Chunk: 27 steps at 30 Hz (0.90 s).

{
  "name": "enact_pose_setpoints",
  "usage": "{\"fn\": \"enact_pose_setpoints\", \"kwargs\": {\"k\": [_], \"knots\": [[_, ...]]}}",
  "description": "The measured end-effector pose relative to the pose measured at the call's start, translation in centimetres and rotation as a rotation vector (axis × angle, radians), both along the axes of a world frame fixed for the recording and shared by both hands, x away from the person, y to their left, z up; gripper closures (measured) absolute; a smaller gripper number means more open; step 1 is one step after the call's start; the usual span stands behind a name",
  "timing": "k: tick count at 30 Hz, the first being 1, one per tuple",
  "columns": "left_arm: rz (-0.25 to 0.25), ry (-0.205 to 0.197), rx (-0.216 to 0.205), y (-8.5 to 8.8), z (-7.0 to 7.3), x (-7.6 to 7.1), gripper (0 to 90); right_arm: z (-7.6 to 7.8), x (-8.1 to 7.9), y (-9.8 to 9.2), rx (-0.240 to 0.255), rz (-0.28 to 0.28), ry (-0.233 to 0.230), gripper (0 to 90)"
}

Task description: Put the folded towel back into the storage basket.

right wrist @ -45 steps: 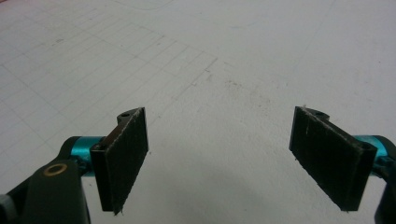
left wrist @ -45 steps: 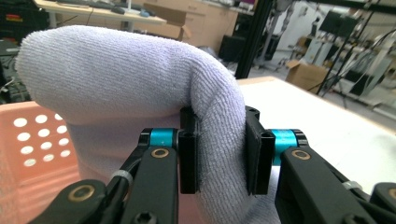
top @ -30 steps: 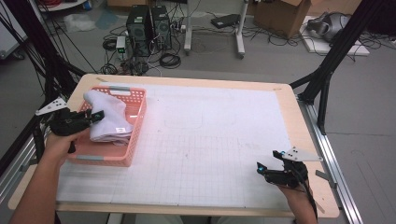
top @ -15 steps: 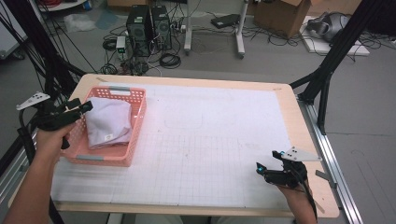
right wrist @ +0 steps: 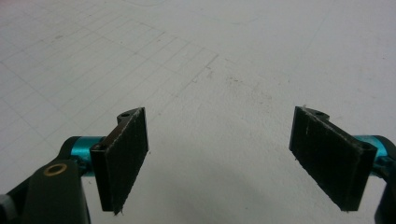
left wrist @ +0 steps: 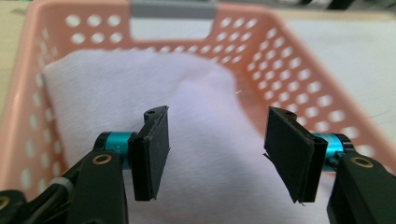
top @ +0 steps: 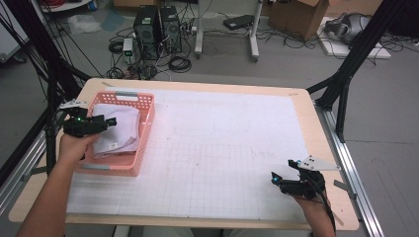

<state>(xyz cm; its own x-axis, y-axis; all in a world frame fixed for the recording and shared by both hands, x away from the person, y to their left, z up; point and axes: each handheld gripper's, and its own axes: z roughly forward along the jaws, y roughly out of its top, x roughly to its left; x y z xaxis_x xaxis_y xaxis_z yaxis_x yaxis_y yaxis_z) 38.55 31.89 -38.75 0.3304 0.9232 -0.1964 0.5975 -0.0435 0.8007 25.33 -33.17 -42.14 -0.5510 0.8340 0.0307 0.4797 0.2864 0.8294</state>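
Half a second back my left tongs (top: 109,121) stood out past the left rim of the pink basket (top: 146,129); now I have brought them back in over that rim, above the folded white towel (top: 118,129). A second ago they were pinched on the towel's edge; since then the jaws let go, spread wide, and have just been closing a little again. In the left gripper view they stand moderately apart with nothing pressed between them, the towel lying below and beyond the pads (left wrist: 154,154).

The perforated basket sits near the left end of the white gridded mat (top: 217,158), a grey handle strip on its far wall. The towel is the one thing in it, lying flat and covering most of its floor, a small label showing near its near edge.

Over at the right, my right tongs (top: 274,177) have not shifted: they rest near the mat's near right corner, jaws wide, holding nothing, bare grid beneath them (right wrist: 219,158).
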Motion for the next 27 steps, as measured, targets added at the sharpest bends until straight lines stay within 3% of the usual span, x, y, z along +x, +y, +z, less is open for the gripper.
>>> {"fn": "enact_pose_setpoints", "kwargs": {"k": [2, 3, 4, 6, 7, 8, 10, 13, 16, 18, 20, 23, 24, 27], "knots": [[0.001, 0.014, 0.011, 0.0, -0.1, 0.1, 42.5, 0.0, 0.0, 0.0, -0.003, 0.001, 0.002, 18.4], [0.004, 0.045, 0.054, -0.3, -0.6, 0.3, 42.5, 0.0, 0.0, 0.0, -0.003, 0.001, 0.002, 18.4], [0.004, 0.045, 0.054, -0.3, -0.6, 0.3, 42.6, 0.0, 0.0, 0.0, -0.001, 0.000, 0.002, 18.4], [0.008, 0.094, 0.126, -0.6, -1.0, 0.5, 42.5, 0.0, 0.0, 0.1, -0.001, -0.001, 0.002, 18.5], [0.008, 0.094, 0.126, -0.6, -1.0, 0.5, 42.6, 0.0, 0.0, 0.1, -0.003, 0.001, -0.001, 18.4], [0.008, 0.142, 0.188, -0.7, -1.3, 0.7, 42.9, -0.1, 0.0, 0.1, -0.001, 0.001, 0.004, 18.5], [0.009, 0.185, 0.229, -0.5, -1.5, 0.7, 43.9, -0.1, 0.1, 0.1, -0.004, 0.002, 0.005, 18.4], [0.005, 0.210, 0.262, -0.7, -1.2, 0.9, 45.8, -0.1, 0.1, 0.1, -0.005, 0.002, 0.005, 18.4], [0.016, 0.185, 0.283, -1.0, -0.7, 0.8, 45.4, -0.1, 0.0, 0.1, -0.002, 0.000, 0.008, 18.4], [0.023, 0.142, 0.268, -1.1, -0.5, 0.6, 42.9, -0.1, 0.0, 0.0, -0.003, -0.001, 0.006, 18.4], [0.017, 0.067, 0.200, -1.1, -0.1, 0.5, 43.1, -0.1, 0.1, 0.1, -0.003, -0.002, 0.008, 18.4], [0.010, -0.044, 0.052, -0.9, 0.4, 0.5, 42.5, -0.1, 0.1, 0.2, -0.004, 0.001, 0.010, 18.4], [0.008, -0.061, 0.025, -0.9, 0.4, 0.7, 42.7, -0.1, 0.1, 0.2, -0.007, 0.002, 0.008, 18.4], [0.010, -0.038, 0.011, -1.0, -0.4, 1.3, 42.2, -0.2, 0.2, 0.2, -0.010, 0.004, 0.007, 18.4]]}}
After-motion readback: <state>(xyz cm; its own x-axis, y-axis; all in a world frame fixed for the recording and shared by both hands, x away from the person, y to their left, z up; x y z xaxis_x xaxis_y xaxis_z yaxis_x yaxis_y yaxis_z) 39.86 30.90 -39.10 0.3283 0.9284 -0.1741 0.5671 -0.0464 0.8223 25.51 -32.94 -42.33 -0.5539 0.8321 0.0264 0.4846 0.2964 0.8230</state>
